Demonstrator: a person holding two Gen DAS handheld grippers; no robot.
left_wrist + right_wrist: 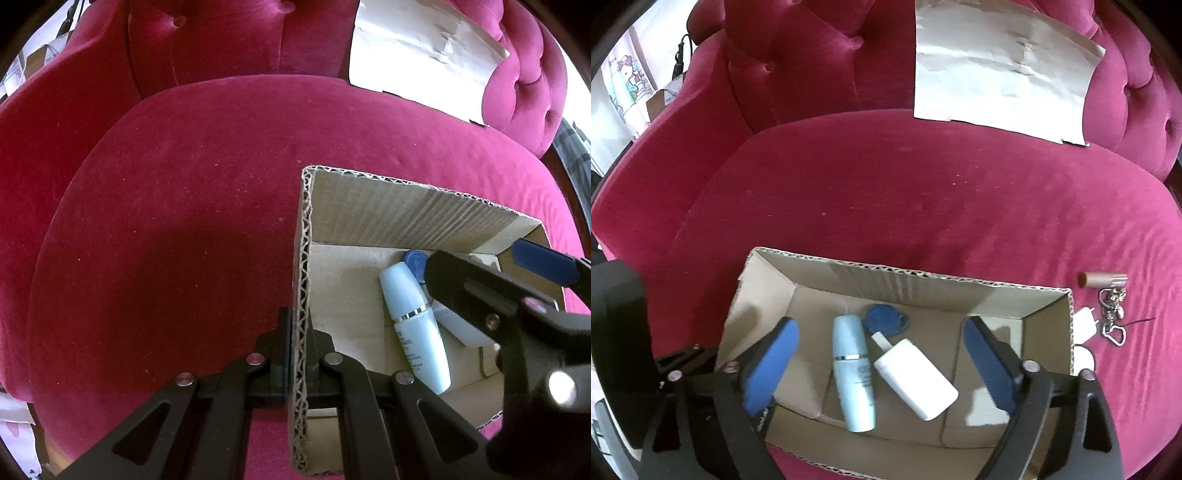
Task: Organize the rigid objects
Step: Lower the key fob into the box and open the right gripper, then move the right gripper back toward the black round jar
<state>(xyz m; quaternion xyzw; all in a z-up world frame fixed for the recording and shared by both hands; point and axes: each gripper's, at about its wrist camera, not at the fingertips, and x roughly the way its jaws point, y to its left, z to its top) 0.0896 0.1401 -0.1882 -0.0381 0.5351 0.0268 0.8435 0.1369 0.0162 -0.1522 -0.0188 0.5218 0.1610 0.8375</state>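
Note:
An open cardboard box (908, 275) sits on a red velvet sofa seat. Inside lie a light blue bottle (854, 373), a white bottle (916, 378) and a blue round lid (884, 318). My left gripper (300, 343) is shut on the box's left wall (302, 295). My right gripper (882, 365) is open and empty, hovering over the box above the bottles; it also shows in the left wrist view (509, 295). The light blue bottle (415, 326) shows there too.
A brown lipstick tube (1104, 279), a metal keychain (1113, 317) and small white items (1084, 325) lie on the seat (923, 192) right of the box. A flat sheet of cardboard (997, 66) leans on the backrest.

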